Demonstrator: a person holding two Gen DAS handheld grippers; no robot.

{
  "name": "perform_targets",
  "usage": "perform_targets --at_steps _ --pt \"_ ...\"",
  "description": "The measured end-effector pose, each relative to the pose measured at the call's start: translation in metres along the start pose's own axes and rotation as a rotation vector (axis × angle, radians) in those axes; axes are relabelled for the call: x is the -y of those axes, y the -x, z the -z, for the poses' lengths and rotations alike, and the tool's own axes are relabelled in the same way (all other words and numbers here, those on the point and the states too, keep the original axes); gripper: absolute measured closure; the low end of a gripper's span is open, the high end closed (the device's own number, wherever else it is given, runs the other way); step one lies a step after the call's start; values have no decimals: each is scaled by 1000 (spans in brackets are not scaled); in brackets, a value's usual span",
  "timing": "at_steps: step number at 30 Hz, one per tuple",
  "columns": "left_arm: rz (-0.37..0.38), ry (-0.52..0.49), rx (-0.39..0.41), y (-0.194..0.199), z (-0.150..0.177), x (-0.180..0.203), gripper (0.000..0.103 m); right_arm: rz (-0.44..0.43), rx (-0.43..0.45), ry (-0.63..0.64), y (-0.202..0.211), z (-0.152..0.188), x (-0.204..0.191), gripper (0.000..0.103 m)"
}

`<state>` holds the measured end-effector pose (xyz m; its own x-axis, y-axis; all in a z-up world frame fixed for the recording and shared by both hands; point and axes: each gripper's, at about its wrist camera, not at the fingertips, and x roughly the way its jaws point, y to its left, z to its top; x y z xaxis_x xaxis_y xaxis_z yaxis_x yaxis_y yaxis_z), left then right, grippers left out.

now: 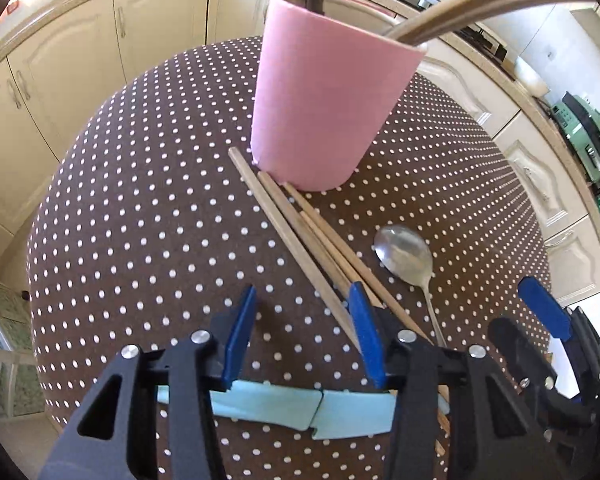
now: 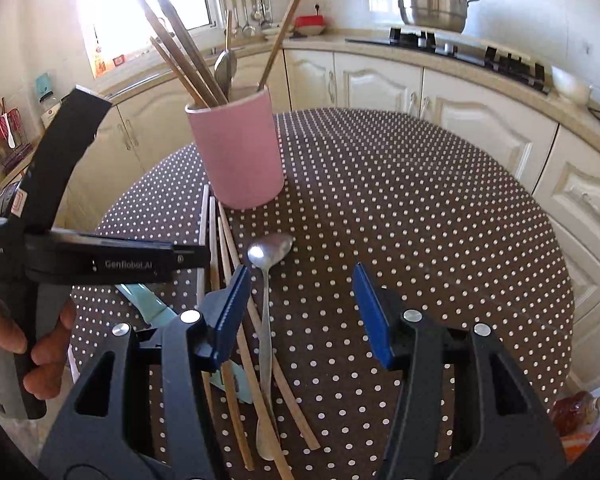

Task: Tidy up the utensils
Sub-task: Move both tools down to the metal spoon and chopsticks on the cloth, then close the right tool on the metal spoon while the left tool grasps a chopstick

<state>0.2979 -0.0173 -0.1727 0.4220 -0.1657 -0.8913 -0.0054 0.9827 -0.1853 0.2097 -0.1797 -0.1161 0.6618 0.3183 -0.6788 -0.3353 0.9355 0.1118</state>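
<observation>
Both grippers sit over the dotted tablecloth (image 2: 420, 208) with nothing clamped: left gripper (image 1: 302, 316) jaws part-open straddling the loose chopsticks (image 1: 284, 224), right gripper (image 2: 300, 300) jaws part-open, spoon (image 2: 266, 280) just inside its left finger. Pink utensil cup (image 2: 238, 152) stands upright behind them, holding chopsticks and a spoon; a light-blue handled utensil (image 1: 276, 404) lies under the left gripper.

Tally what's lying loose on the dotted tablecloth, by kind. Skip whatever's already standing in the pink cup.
Wooden chopsticks: 4
Metal spoon: 1
Light-blue utensil, partly hidden, kind unclear: 1
Total: 6
</observation>
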Motion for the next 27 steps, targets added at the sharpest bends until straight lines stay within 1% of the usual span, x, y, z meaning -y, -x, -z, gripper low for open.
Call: perform_targets --at_steps 4,7,8,9,12,15,16,17,18,23,24,25,27 --pt "-38 -29 5 -5 -5 15 58 -23 -43 -5 -10 1 1 50" --pt "-36 -51 2 -7 -8 20 59 -40 -73 -8 -17 1 2 50" --pt "-27 -41 -5 -7 -8 18 63 -44 -79 -7 -18 1 2 50" --pt "-35 -43 -8 -5 -5 15 69 -46 -89 -3 -20 1 1 50" --pt "-39 -42 -6 -4 -6 12 70 -58 -109 0 -27 1 -1 50" --pt "-73 -77 0 -6 -6 19 71 -68 -135 9 -34 -1 -4 50" --pt "-83 -85 2 -6 -5 20 73 -73 -147 14 -37 -2 -5 50" --pt "-96 -86 2 -8 -6 21 80 -77 -157 19 -39 -4 -6 50" --pt "-103 -80 1 -10 -8 22 86 -75 -168 23 -42 -5 -7 50" --pt "-51 -26 -26 -11 -14 11 87 -47 -227 43 -56 -12 -11 50" --pt "-46 -21 -30 -11 -15 8 87 -44 -243 48 -60 -14 -11 57" --pt "-43 -20 -33 -10 -16 5 87 -38 -257 51 -64 -16 -12 68" --pt "-33 -9 -47 -11 -21 2 86 -26 -281 59 -71 -20 -11 70"
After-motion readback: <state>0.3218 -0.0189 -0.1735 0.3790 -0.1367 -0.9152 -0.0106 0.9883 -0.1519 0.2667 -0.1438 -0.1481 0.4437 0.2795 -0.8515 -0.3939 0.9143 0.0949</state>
